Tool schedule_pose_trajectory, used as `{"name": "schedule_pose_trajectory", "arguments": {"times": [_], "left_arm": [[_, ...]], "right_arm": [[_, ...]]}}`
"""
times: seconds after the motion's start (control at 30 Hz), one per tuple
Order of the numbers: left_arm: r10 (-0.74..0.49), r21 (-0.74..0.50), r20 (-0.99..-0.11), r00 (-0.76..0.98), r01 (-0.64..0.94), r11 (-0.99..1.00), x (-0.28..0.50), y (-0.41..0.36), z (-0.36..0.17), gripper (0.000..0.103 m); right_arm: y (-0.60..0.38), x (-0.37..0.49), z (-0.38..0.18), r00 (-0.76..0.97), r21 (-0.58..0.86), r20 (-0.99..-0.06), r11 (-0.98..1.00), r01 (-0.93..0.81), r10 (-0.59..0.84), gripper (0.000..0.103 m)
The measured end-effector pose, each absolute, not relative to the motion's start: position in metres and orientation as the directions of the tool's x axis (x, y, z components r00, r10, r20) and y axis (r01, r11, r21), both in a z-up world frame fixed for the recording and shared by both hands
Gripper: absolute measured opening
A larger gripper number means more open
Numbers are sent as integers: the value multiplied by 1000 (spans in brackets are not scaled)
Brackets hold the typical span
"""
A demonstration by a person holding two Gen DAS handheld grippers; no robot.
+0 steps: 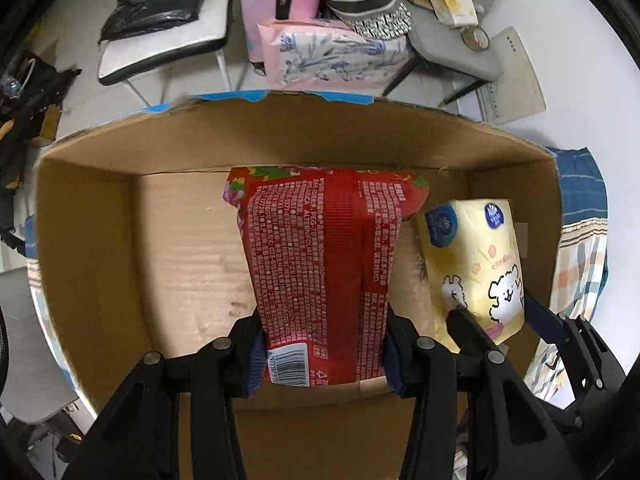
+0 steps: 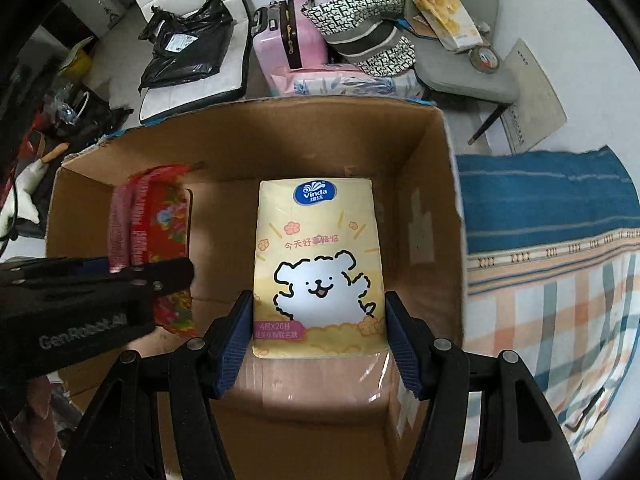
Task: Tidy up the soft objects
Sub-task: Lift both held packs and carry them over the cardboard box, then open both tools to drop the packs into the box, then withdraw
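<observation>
Gripping the red tissue pack point(image 1: 320, 276), the left gripper point(image 1: 322, 354) hangs over the cardboard box point(image 1: 96, 248); at its three o'clock, the right gripper point(image 2: 320, 336) clamps the yellow Vinda tissue pack point(image 2: 320, 268).

Pink suitcase point(image 2: 286, 46) behind box; black bag point(image 2: 188, 42) on white chair point(image 2: 176, 92); patterned hat point(image 2: 366, 38) right.

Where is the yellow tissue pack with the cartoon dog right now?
The yellow tissue pack is inside the cardboard box, held between the right gripper fingers, on the box's right side beside the red pack held by the left gripper.
</observation>
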State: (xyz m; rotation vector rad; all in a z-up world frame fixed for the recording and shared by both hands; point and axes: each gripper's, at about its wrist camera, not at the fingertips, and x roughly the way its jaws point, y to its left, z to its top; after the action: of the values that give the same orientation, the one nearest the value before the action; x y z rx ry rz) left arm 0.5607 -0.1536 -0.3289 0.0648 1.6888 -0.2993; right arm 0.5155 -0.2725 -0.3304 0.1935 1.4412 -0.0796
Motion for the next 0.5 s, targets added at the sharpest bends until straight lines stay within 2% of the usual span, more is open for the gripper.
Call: {"name": "schedule_pose_trajectory", "arguments": {"times": [0.3,0.5], "left_arm": [[-111,-146,-981,-162,226,963,574,-160,-348,45],[-133,-171,-974,-184,212,962,569,-159,-348,48]], "right_arm": [[-269,536,-351,107,104,-990,981,164,87,67],[-268,534,-348,98,82,-993,983,162,66,79]]}}
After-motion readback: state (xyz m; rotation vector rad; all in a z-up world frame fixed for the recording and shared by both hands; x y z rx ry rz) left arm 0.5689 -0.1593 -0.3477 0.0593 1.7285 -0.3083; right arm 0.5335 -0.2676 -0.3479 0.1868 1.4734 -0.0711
